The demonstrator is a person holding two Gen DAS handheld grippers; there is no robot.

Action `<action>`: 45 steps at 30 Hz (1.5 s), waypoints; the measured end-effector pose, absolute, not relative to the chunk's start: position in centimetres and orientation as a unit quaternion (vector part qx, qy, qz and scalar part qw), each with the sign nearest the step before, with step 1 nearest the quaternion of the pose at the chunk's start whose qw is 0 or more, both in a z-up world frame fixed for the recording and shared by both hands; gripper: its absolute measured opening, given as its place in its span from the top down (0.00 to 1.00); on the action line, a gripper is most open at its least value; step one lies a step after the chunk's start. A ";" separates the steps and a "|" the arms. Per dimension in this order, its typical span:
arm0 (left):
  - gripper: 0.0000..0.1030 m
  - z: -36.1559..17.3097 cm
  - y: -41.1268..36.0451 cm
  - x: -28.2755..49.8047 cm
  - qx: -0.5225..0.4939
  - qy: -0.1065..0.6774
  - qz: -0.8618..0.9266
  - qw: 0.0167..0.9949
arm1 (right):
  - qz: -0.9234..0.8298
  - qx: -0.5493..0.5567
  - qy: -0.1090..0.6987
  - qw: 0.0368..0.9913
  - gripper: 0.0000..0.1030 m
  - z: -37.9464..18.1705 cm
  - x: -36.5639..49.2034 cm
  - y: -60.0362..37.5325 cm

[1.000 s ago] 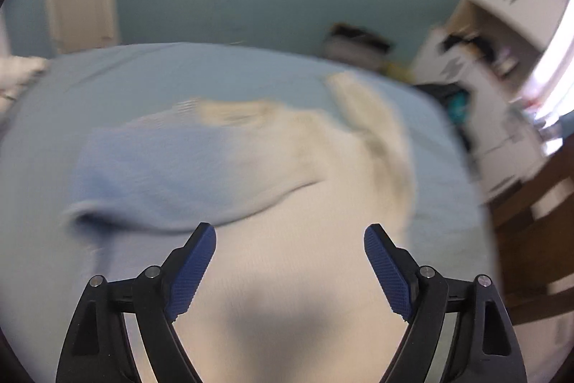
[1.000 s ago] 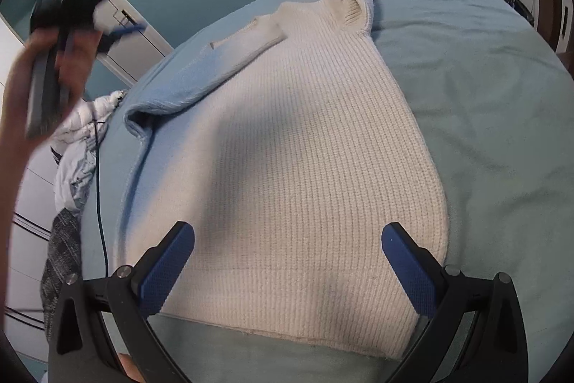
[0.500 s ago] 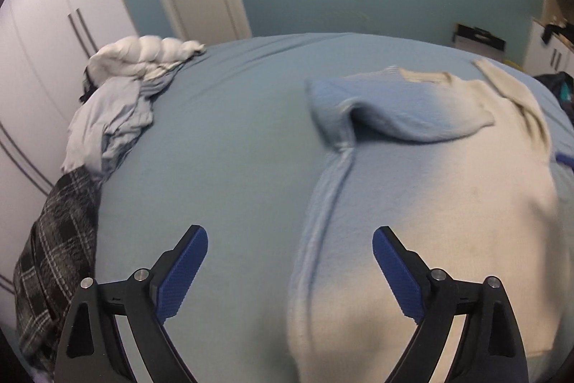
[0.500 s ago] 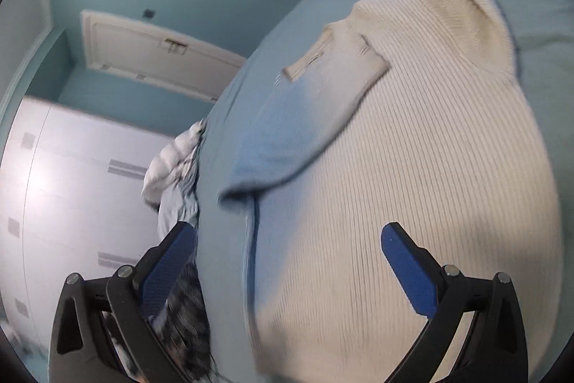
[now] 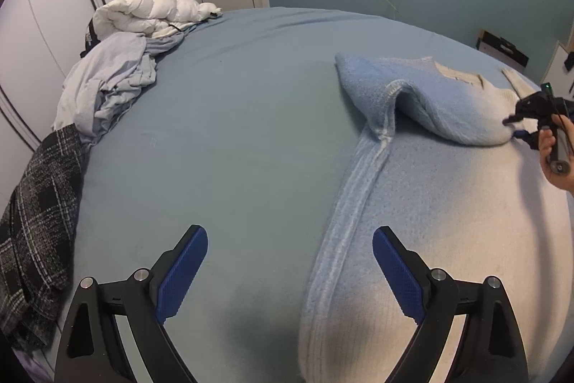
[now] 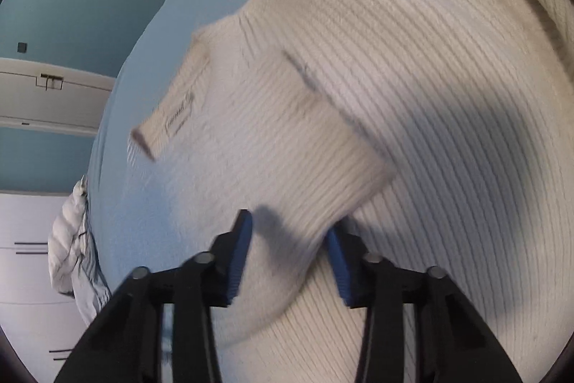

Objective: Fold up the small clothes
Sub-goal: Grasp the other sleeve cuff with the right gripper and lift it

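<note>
Right wrist: right tool [image 6: 288,257] closing round sweater sleeve [image 6: 272,146].

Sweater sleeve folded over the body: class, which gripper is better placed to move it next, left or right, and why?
Right. The right gripper has just been closing with the sleeve cuff between its pads. The left gripper hangs open over the sweater's side edge, gripping nothing.

One cream knitted sweater [image 5: 448,203] lay on the one bed [image 5: 233,131]. At the bed's far left edge were three heaped things: one white duvet [image 5: 150,13], one pale blue garment [image 5: 107,78], one plaid garment [image 5: 36,239]. Two grippers were present.
</note>
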State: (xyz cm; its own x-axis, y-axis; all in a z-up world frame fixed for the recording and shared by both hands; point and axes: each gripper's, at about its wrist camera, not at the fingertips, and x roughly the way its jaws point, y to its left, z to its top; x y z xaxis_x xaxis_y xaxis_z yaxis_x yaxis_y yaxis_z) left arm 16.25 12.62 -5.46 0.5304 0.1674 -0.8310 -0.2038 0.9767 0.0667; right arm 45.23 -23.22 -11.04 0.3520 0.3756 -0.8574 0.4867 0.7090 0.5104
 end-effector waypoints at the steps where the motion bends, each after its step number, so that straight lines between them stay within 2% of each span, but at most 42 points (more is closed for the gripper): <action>1: 0.09 -5.4 12.8 16.4 -0.024 0.473 0.105 0.875 | -0.052 0.365 0.570 0.735 0.96 -10.6 45.4 -23.2; 5: 0.08 -5.2 13.0 16.3 -0.034 0.471 0.109 0.875 | -0.057 0.341 0.530 0.775 0.96 -6.2 44.6 -22.9; 10: 0.09 -4.7 12.8 15.6 -0.030 0.465 0.114 0.877 | -0.022 0.273 0.435 0.858 0.97 4.0 42.2 -22.7; 14: 0.08 -4.1 12.8 15.0 -0.035 0.460 0.115 0.880 | -0.047 0.220 0.395 0.891 0.97 7.4 40.4 -25.1; 18: 0.08 -3.8 13.0 14.7 -0.043 0.456 0.113 0.881 | -0.083 0.218 0.440 0.867 0.93 2.3 40.3 -29.8; 20: 0.08 -3.7 13.2 14.7 -0.049 0.457 0.114 0.881 | -0.136 0.206 0.495 0.833 0.79 -1.7 39.6 -31.8; 23: 0.08 -3.5 13.4 14.7 -0.063 0.457 0.106 0.881 | -0.204 0.182 0.513 0.814 0.66 -3.8 38.2 -33.8; 27: 0.08 -3.8 13.1 15.1 -0.056 0.460 0.105 0.880 | -0.229 0.160 0.475 0.834 0.50 -0.9 37.6 -32.6; 29: 0.08 -4.0 13.0 15.3 -0.053 0.462 0.103 0.879 | -0.192 0.162 0.463 0.850 0.16 0.2 37.7 -30.3; 30: 0.08 -4.2 13.0 15.3 -0.051 0.464 0.103 0.878 | -0.170 0.166 0.464 0.853 0.13 0.5 38.1 -29.0; 34: 0.08 -4.4 12.9 15.5 -0.053 0.468 0.104 0.876 | -0.055 0.178 0.506 0.842 0.12 -1.7 40.0 -21.8; 40: 0.08 -4.8 12.5 15.3 -0.048 0.474 0.098 0.874 | -0.014 0.148 0.613 0.776 0.12 -11.5 40.9 -14.6; 42: 0.08 -4.9 12.3 15.3 -0.047 0.475 0.097 0.873 | -0.012 0.096 0.599 0.795 0.12 -12.1 40.2 -13.9; 45: 0.08 -5.0 12.1 15.3 -0.046 0.477 0.093 0.873 | 0.020 0.050 0.562 0.825 0.13 -9.6 39.2 -15.1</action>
State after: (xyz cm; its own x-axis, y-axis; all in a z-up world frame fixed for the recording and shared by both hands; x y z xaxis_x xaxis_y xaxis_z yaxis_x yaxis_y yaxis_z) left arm 15.28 12.07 -4.97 0.5282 0.1194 -0.8407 -0.2064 0.9784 0.0093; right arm 39.24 -15.10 -9.59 0.3672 0.0901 -0.9258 0.0233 0.9941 0.1059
